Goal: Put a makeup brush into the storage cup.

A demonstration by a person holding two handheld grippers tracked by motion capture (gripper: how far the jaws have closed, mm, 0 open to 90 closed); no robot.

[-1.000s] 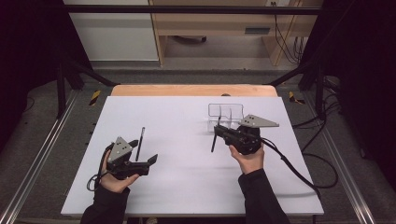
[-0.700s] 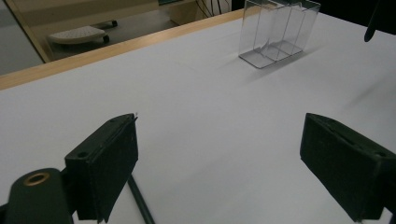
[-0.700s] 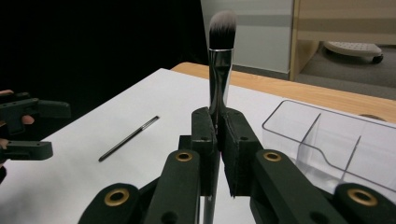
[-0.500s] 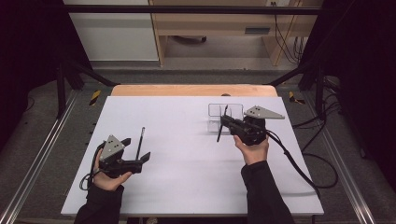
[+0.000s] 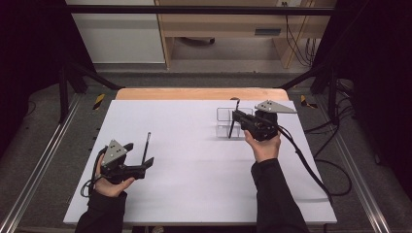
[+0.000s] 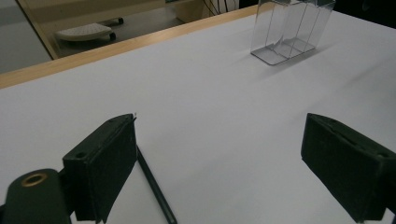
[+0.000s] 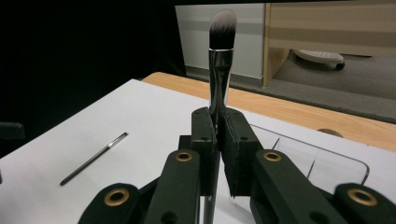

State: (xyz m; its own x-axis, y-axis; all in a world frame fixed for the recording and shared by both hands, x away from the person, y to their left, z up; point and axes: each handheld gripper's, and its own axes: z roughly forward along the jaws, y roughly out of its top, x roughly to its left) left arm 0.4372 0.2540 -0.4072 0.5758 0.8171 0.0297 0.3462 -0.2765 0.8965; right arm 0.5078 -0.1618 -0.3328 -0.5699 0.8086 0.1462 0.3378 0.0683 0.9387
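Note:
My right gripper [image 5: 241, 118] is shut on a makeup brush [image 5: 233, 119] with a black handle, held nearly upright over the clear compartment box [image 5: 223, 115] at the table's back right. In the right gripper view the silver ferrule and grey bristles of the brush [image 7: 220, 51] stick up out of the closed jaws of my right gripper [image 7: 218, 125]. My left gripper [image 5: 139, 155] rests open at the front left. A thin black stick [image 5: 145, 144] lies on the white table between its jaws; in the left gripper view the stick [image 6: 155, 189] lies beside one jaw of that gripper [image 6: 219, 128].
The white table top [image 5: 194, 160] ends in a wooden strip [image 5: 201, 93] at the far side. The clear box [image 6: 289, 28] stands far ahead of the left gripper. A black cable [image 5: 311, 167] trails from the right gripper off the table's right edge.
The right gripper has lifted the brush and carried it farther back, over the clear box, with the brush more upright. The left hand has shifted slightly to the left.

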